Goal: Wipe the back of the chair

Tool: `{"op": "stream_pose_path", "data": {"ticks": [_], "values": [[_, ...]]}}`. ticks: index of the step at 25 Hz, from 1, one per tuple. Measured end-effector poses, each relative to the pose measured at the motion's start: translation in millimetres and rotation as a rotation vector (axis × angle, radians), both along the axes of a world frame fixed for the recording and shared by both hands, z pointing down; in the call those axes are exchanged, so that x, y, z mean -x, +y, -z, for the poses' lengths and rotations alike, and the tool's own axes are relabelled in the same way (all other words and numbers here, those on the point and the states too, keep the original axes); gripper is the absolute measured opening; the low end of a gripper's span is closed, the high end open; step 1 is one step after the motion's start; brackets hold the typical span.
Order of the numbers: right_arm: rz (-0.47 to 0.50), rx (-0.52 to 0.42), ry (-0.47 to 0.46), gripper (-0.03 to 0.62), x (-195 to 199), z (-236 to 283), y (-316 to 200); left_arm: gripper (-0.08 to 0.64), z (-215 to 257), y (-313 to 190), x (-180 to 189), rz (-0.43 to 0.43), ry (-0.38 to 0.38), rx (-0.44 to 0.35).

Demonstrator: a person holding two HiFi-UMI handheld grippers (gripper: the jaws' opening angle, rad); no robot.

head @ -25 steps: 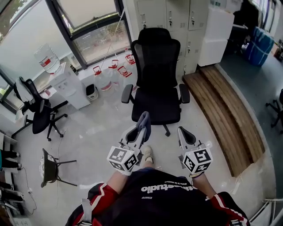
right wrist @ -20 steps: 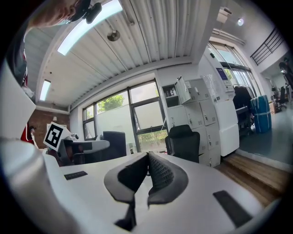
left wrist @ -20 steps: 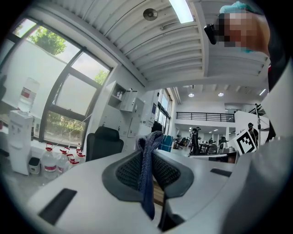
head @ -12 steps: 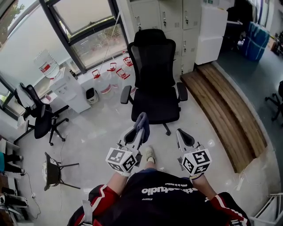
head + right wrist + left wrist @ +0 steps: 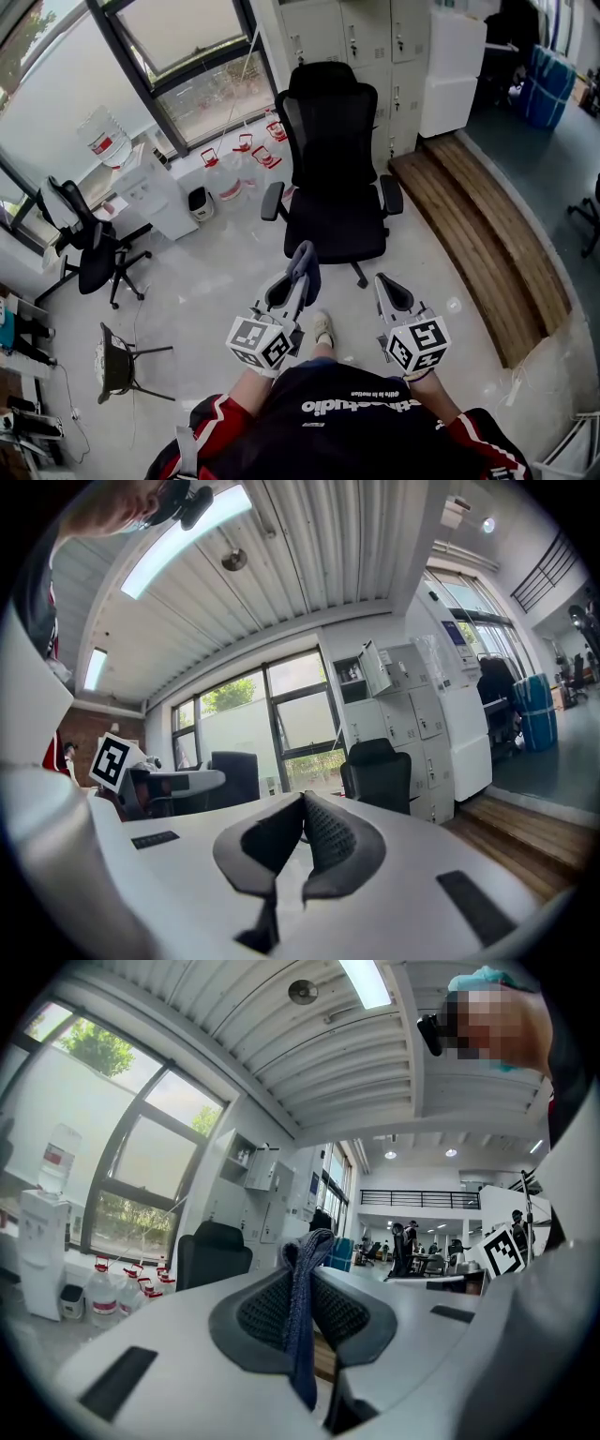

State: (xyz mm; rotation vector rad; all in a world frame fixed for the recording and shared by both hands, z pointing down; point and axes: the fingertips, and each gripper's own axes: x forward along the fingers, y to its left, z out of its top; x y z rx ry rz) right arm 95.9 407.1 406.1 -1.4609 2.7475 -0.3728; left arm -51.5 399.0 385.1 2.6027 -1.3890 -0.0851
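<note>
A black office chair (image 5: pixel 330 164) stands ahead of me in the head view, its seat toward me and its tall mesh back on the far side. The same chair (image 5: pixel 212 1252) shows low in the left gripper view, and the chair (image 5: pixel 380 772) also appears in the right gripper view. My left gripper (image 5: pixel 298 272) is shut on a blue-grey cloth (image 5: pixel 306 260); the cloth (image 5: pixel 302 1307) hangs between its pads. My right gripper (image 5: pixel 385 286) is shut with nothing in it, held beside the left. Both are short of the chair's seat.
A water dispenser (image 5: pixel 141 178) and several water jugs (image 5: pixel 246 155) stand by the window at left. White lockers (image 5: pixel 375 56) are behind the chair. A wooden platform (image 5: pixel 478 225) runs along the right. A second black chair (image 5: pixel 89 248) and a small stool (image 5: pixel 117 361) stand at left.
The view has shifted slightly; the chair sits about the same distance ahead. Both grippers keep their pose, the cloth still in the left one.
</note>
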Motion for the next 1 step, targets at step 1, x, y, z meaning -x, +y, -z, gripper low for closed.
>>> {"op": "stream_pose_path", "data": {"ticks": [1], "values": [[0.001,-0.002,-0.002,0.011,1.1,0.9,0.5,0.06,0.3,0.9,0.7,0.0,-0.001,0.0]]}}
